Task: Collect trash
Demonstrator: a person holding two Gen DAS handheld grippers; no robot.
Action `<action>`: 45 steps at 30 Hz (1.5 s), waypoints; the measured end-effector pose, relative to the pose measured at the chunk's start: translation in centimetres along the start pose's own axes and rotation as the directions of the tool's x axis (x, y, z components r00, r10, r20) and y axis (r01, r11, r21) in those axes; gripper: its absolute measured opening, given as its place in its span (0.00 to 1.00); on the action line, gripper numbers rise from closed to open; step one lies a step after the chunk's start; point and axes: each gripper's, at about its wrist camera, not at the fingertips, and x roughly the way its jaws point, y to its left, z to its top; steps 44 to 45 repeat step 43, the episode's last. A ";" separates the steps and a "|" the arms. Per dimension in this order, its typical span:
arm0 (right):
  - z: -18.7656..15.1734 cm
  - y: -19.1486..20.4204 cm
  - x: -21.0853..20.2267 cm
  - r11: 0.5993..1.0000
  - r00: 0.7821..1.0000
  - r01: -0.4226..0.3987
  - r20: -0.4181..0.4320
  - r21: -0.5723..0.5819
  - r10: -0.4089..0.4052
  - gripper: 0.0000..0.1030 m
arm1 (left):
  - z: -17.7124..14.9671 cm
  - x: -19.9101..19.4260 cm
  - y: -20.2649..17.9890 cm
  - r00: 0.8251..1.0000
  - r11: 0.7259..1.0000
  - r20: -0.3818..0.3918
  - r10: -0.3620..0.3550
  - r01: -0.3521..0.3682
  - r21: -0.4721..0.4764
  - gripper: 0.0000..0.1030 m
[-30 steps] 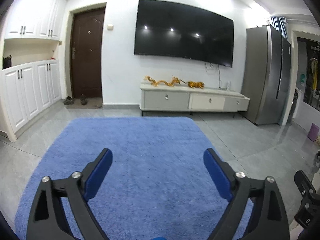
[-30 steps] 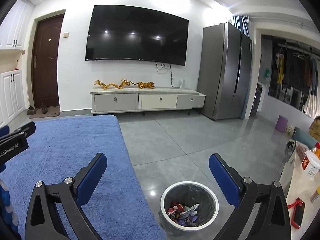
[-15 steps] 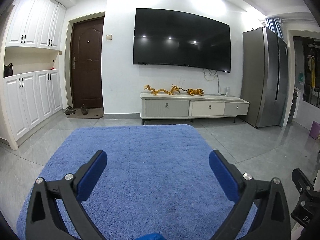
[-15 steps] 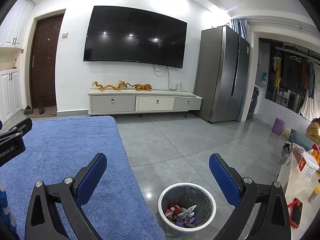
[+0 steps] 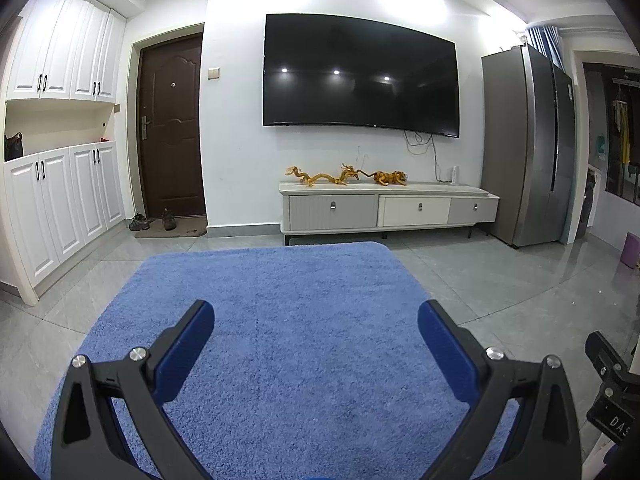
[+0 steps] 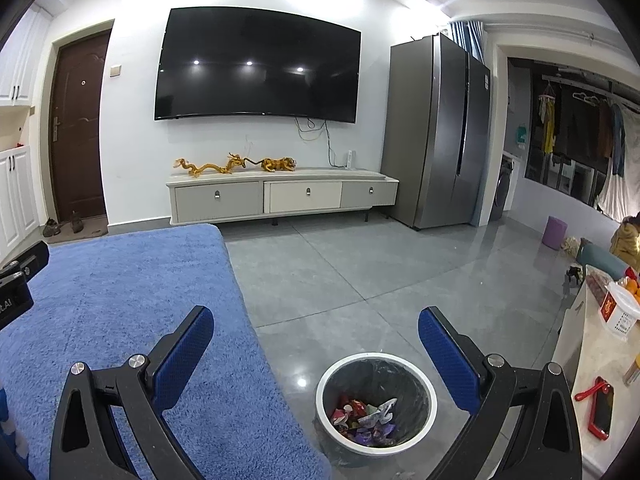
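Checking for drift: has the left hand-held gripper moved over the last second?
Yes. The left hand-held gripper tilted upward: the TV sits lower in its view.

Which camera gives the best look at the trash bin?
The right wrist view: the trash bin stands on the grey floor beside the blue rug, with colourful wrappers visible inside. The left wrist view doesn't show it at all.

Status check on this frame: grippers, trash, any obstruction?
Left gripper open, empty, over blue rug. Right gripper open, empty, above trash bin holding wrappers. No loose trash, nothing blocking.
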 end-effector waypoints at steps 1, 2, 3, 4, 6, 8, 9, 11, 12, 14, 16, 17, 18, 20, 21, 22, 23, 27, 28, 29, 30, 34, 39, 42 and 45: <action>-0.1 -0.1 0.0 1.000 1.000 0.000 -0.002 0.001 0.000 1.00 | 0.1 0.1 0.0 1.000 1.000 -0.001 0.000 0.000 0.000 0.99; -0.2 -0.1 0.1 1.000 1.000 0.001 -0.005 0.002 -0.001 1.00 | 0.1 0.2 0.0 1.000 1.000 -0.001 0.000 0.000 -0.001 0.99; -0.2 -0.1 0.1 1.000 1.000 0.001 -0.007 0.003 -0.001 1.00 | 0.1 0.2 0.0 1.000 1.000 -0.001 -0.001 0.001 -0.002 0.99; -0.2 -0.1 0.1 1.000 1.000 0.001 -0.008 0.004 -0.001 1.00 | 0.0 0.2 0.1 1.000 1.000 -0.001 0.000 0.000 -0.001 0.99; -0.2 -0.1 0.1 1.000 1.000 0.001 -0.009 0.006 -0.001 1.00 | 0.0 0.2 0.1 1.000 1.000 -0.003 -0.001 0.001 -0.001 0.99; -0.1 -0.2 0.1 1.000 1.000 0.002 -0.009 0.008 -0.002 1.00 | -0.1 0.3 0.0 1.000 1.000 -0.006 -0.004 0.004 0.001 0.99; -0.1 -0.2 0.2 1.000 1.000 0.001 -0.010 0.009 -0.001 1.00 | -0.1 0.4 -0.1 1.000 1.000 -0.007 -0.005 0.005 0.002 0.99; -0.1 -0.2 0.1 1.000 1.000 0.002 -0.010 0.009 -0.002 1.00 | -0.2 0.4 -0.1 1.000 1.000 -0.009 -0.008 0.008 0.005 0.99; -0.1 -0.2 0.1 1.000 1.000 0.002 -0.010 0.009 -0.001 1.00 | -0.2 0.4 -0.1 1.000 1.000 -0.009 -0.009 0.009 0.006 0.99; -0.1 -0.3 0.2 1.000 1.000 0.002 -0.011 0.009 -0.002 1.00 | -0.3 0.3 -0.1 1.000 1.000 -0.009 -0.010 0.010 0.008 0.99; -0.1 -0.3 0.1 1.000 1.000 0.001 -0.011 0.009 -0.001 1.00 | -0.3 0.3 -0.1 1.000 1.000 -0.012 -0.014 0.014 0.011 0.99; -0.2 -0.2 0.1 1.000 1.000 0.002 -0.011 0.010 -0.002 1.00 | -0.3 0.3 -0.2 1.000 1.000 -0.014 -0.017 0.017 0.014 0.99; -0.2 -0.3 0.1 1.000 1.000 0.002 -0.012 0.010 -0.002 1.00 | -0.3 0.3 -0.2 1.000 1.000 -0.016 -0.018 0.018 0.017 0.99; -0.2 -0.3 0.2 1.000 1.000 0.002 -0.013 0.012 -0.002 1.00 | -0.4 0.3 -0.3 1.000 1.000 -0.017 -0.023 0.023 0.019 0.99; -0.2 -0.3 0.2 1.000 1.000 0.002 -0.014 0.012 -0.002 1.00 | -0.4 0.3 -0.3 1.000 0.999 -0.018 -0.025 0.025 0.021 0.99; -0.2 -0.2 0.2 1.000 1.000 0.003 -0.015 0.012 -0.003 1.00 | -0.5 0.2 -0.3 0.999 0.999 -0.018 -0.027 0.028 0.025 0.99; -0.3 -0.2 0.2 1.000 1.000 0.003 -0.016 0.013 -0.003 1.00 | -0.5 0.2 -0.3 0.999 0.999 -0.019 -0.029 0.030 0.027 0.99; -0.3 -0.1 0.2 1.000 1.000 0.003 -0.018 0.014 -0.003 1.00 | -0.5 0.4 -0.3 0.999 0.999 -0.032 -0.039 0.040 0.030 0.99; -0.3 -0.1 0.2 1.000 1.000 0.003 -0.019 0.013 -0.003 1.00 | -0.5 0.4 -0.3 0.999 0.999 -0.034 -0.040 0.041 0.030 0.99; -0.4 -0.1 0.2 1.000 1.000 0.003 -0.018 0.014 -0.003 1.00 | -0.6 0.4 -0.3 0.998 0.999 -0.037 -0.041 0.042 0.030 0.99; -0.4 -0.1 0.2 1.000 1.000 0.004 -0.019 0.014 -0.003 1.00 | -0.5 0.5 -0.4 0.998 0.999 -0.038 -0.041 0.042 0.030 0.99; -0.4 0.0 0.2 1.000 1.000 0.004 -0.022 0.015 -0.003 1.00 | -0.5 0.6 -0.4 0.998 0.999 -0.045 -0.045 0.046 0.029 0.99; -0.4 0.0 0.2 1.000 1.000 0.004 -0.022 0.015 -0.003 1.00 | -0.5 0.6 -0.3 0.997 0.998 -0.051 -0.051 0.052 0.027 0.99; -0.4 0.0 0.3 1.000 1.000 0.004 -0.023 0.016 -0.004 1.00 | -0.6 0.7 -0.2 0.997 0.998 -0.056 -0.055 0.056 0.029 0.99; -0.4 0.0 0.3 1.000 1.000 0.004 -0.023 0.016 -0.004 1.00 | -0.6 0.7 -0.2 0.997 0.998 -0.058 -0.057 0.058 0.029 0.99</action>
